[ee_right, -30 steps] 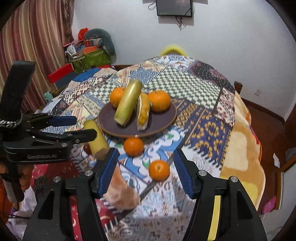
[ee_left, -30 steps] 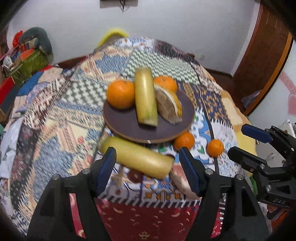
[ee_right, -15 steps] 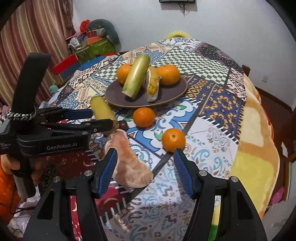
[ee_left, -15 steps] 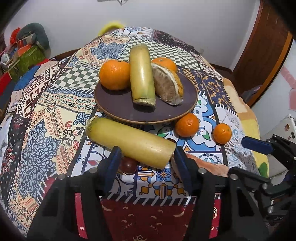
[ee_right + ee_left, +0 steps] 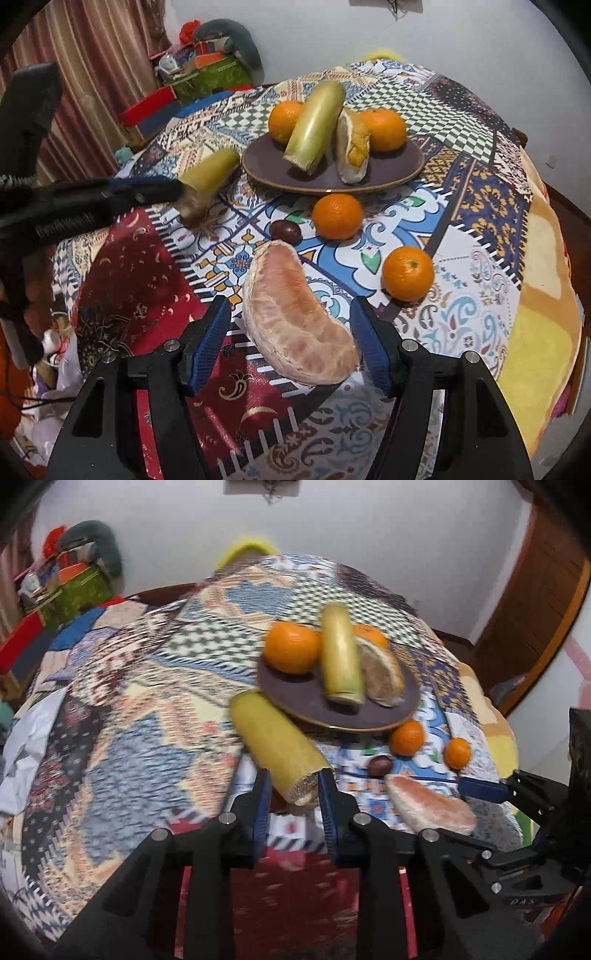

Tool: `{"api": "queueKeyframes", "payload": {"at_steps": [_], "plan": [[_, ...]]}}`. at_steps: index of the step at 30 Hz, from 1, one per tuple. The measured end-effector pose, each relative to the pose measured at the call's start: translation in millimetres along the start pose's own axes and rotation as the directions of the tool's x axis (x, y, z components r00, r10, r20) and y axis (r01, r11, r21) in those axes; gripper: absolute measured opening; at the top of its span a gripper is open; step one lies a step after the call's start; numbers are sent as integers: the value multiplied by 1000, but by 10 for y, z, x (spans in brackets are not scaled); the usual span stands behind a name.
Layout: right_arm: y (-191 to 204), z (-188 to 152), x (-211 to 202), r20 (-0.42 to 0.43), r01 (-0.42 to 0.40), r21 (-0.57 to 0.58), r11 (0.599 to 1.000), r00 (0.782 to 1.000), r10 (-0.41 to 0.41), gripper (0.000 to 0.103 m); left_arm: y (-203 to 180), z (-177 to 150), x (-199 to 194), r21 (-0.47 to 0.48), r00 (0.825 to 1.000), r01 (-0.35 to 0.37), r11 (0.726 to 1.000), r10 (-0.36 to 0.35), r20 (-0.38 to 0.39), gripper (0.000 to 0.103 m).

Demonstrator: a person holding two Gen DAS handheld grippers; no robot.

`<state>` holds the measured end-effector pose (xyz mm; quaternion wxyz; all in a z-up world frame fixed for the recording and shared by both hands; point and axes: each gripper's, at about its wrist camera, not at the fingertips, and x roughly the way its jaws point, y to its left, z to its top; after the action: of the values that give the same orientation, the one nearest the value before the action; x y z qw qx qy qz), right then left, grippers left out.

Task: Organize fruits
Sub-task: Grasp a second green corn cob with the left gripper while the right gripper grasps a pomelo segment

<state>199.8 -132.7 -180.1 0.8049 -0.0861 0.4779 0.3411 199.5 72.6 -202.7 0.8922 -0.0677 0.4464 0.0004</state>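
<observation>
left wrist view: the left gripper (image 5: 293, 794) has just closed its jaws on the cut end of a long yellow fruit (image 5: 275, 744) lying beside the plate (image 5: 295, 701). the right gripper (image 5: 290, 343) stands open (pads not pressing) around a pomelo wedge (image 5: 295, 314) on the cloth (image 5: 461, 295).

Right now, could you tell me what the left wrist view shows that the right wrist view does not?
Only the left wrist view shows the wooden door and the left gripper head-on, closed on the yellow stalk. Only the right wrist view shows the striped curtain and the right gripper open around the pomelo wedge. Both show the dark plate, the loose oranges, and the small dark fruit.
</observation>
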Motion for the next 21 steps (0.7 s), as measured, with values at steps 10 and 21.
{"api": "queueKeyframes", "payload": {"at_steps": [10, 21], "plan": [[-7, -14, 68, -12, -3, -28, 1000, 1000, 3, 54, 591, -61, -60, -105, 996, -87, 991, 86, -16, 25], [31, -7, -2, 18, -13, -29, 999, 1000, 14, 38, 508, 144, -80, -61, 996, -93, 994, 93, 10, 34]]}}
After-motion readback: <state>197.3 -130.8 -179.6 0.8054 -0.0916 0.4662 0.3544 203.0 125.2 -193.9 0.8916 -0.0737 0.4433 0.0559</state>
